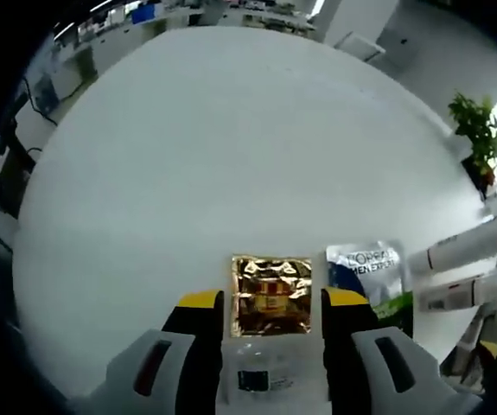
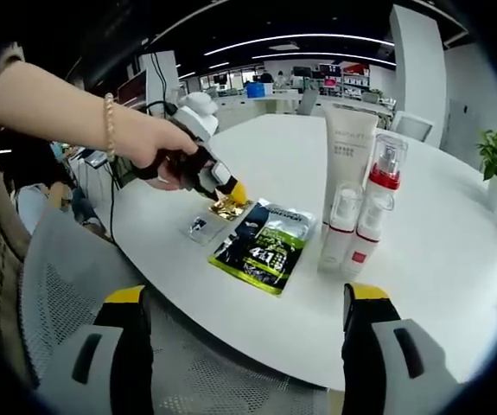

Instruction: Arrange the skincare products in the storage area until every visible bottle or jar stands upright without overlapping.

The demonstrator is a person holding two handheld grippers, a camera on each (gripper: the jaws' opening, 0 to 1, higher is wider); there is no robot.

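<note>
crinkled shiny gold foil sachet (image 1: 271, 296); glossy plastic pouch (image 2: 264, 244) at four o'clock of it; smooth matt white table (image 1: 231, 156); mesh chair (image 2: 205, 372)

White round table (image 1: 231, 156); potted plant (image 1: 477, 130); mesh chair (image 2: 66, 277).

Open-plan office: desk rows (image 2: 317, 86), strip ceiling lights (image 2: 300, 39), potted plant (image 1: 477, 130).

White round table (image 2: 455, 259) carried a gold sachet (image 1: 271, 295), clear sachet (image 2: 203, 227), green-black pouch (image 2: 264, 245), and upright bottles (image 2: 362, 194) at right.
</note>
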